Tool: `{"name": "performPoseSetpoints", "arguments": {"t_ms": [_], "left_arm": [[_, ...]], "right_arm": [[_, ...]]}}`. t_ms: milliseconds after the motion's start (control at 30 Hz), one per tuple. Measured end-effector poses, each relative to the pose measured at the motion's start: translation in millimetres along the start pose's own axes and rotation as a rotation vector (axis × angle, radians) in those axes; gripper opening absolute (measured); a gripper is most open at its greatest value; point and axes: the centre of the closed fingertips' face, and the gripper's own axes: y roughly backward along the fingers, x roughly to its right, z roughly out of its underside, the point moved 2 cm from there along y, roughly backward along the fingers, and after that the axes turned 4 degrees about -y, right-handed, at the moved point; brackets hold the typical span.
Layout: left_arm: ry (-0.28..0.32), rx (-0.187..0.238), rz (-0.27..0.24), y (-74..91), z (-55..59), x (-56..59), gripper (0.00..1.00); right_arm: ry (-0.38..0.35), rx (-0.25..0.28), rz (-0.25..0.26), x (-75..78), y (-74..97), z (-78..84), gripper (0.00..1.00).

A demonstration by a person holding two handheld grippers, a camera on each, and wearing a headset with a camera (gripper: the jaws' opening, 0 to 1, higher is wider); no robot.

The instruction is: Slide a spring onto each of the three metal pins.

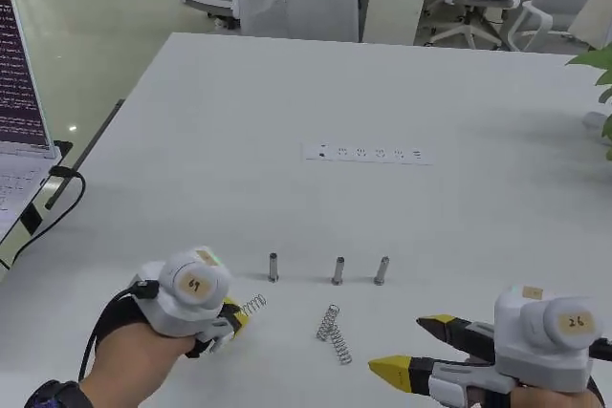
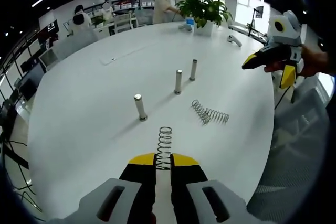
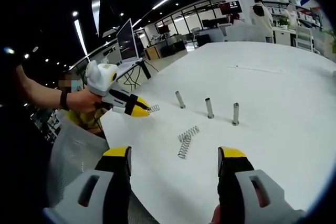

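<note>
Well, spring [image 2: 165, 145] in left gripper [image 2: 163, 159], just before nearest pin [image 2: 139, 107].

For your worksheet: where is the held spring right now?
Left gripper view: the spring juts from the left gripper's fingers, just short of the nearest metal pin.

Bright overhead light, fisheye-warped edges
</note>
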Motion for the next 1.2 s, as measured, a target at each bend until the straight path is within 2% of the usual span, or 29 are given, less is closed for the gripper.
{"name": "performPoseSetpoints", "arguments": {"t_ms": [167,667,933,1200], "left_arm": [[-0.015,0.023,0.0,3.8,-8.6,3.5,0.02],[-0.032,0.047,0.029,5.7,-17.6,25.0,0.02],[-0.054,0.07,0.048,7.8,-30.3,37.6,0.02],[-0.083,0.094,0.067,9.5,-41.5,49.8,0.02]], "right_arm": [[-0.001,0.004,-0.018,-4.3,-6.6,-3.9,0.64],[-0.024,0.028,-0.072,-15.9,-30.3,-14.4,0.6],[-0.023,0.03,-0.098,-21.0,-40.7,-20.1,0.58],[-0.036,0.041,-0.138,-23.9,-50.9,-28.9,0.52]]}}
